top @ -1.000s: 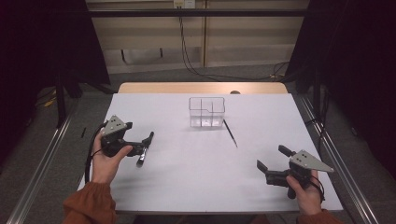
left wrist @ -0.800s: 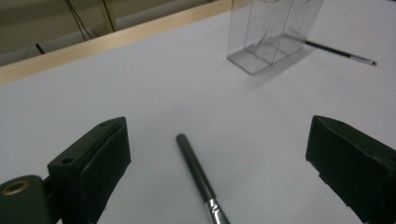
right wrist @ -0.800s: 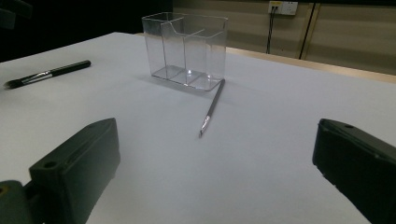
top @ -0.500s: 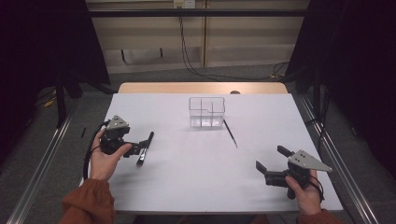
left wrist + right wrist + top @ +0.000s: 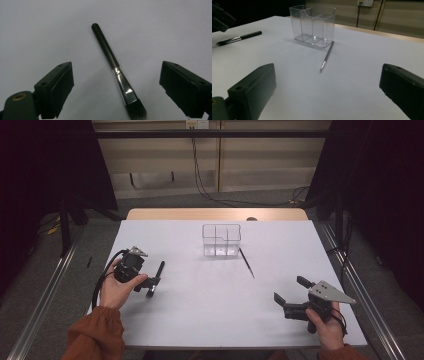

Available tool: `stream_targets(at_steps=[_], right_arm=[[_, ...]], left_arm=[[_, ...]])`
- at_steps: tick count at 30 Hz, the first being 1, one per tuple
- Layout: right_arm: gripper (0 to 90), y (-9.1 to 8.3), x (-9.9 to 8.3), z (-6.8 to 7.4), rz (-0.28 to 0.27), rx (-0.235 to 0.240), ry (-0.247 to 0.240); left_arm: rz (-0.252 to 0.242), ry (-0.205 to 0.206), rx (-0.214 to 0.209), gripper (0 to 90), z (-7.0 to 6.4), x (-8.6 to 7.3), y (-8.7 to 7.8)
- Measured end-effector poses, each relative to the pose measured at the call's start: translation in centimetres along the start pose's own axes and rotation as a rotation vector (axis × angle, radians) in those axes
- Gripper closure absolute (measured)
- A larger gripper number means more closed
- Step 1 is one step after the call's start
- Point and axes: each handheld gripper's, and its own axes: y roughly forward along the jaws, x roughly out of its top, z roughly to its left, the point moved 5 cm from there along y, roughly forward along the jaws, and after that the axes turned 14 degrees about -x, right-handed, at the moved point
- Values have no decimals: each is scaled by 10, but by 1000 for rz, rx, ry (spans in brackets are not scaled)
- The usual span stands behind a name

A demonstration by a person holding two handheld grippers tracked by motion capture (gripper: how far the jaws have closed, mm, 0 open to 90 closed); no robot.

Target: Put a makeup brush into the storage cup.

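Lower left of the frame: I had lowered my left gripper (image 5: 153, 281), jaws spread wide, around the brush (image 5: 117, 72); right gripper (image 5: 289, 296) waited open.

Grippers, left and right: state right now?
Left gripper: open, jaws either side of the makeup brush lying on the table, not touching it.
Right gripper: open, holding nothing.
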Motion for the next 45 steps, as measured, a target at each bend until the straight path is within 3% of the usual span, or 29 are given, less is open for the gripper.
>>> stream_targets(at_steps=[5, 9, 15, 21, 31, 34, 40, 43, 45], right_arm=[[3, 0, 0, 0, 4, 1, -1], [3, 0, -1, 1, 5, 4, -1], [3, 0, -1, 1, 10, 6, -2], [3, 1, -1, 1, 12, 6, -7], [3, 1, -2, 1, 17, 9, -10], [3, 1, -2, 1, 17, 9, -10], [3, 2, -2, 2, 17, 12, -12], [3, 2, -2, 2, 21, 10, -9], [3, 2, -2, 2, 22, 11, -13]], left_arm=[[44, -27, -12, 142, -2, 4, 0], [81, -46, 6, 138, 0, 6, 3], [184, -87, 22, 119, 6, 4, 12], [250, -87, 18, 104, 10, 3, 19], [291, -107, 54, 67, 14, 11, 27], [296, -120, 41, 69, 15, 12, 30], [300, -150, 46, 206, 19, 12, 31], [300, -172, 41, 322, 18, 12, 31], [302, -179, 36, 332, 15, 12, 33]])
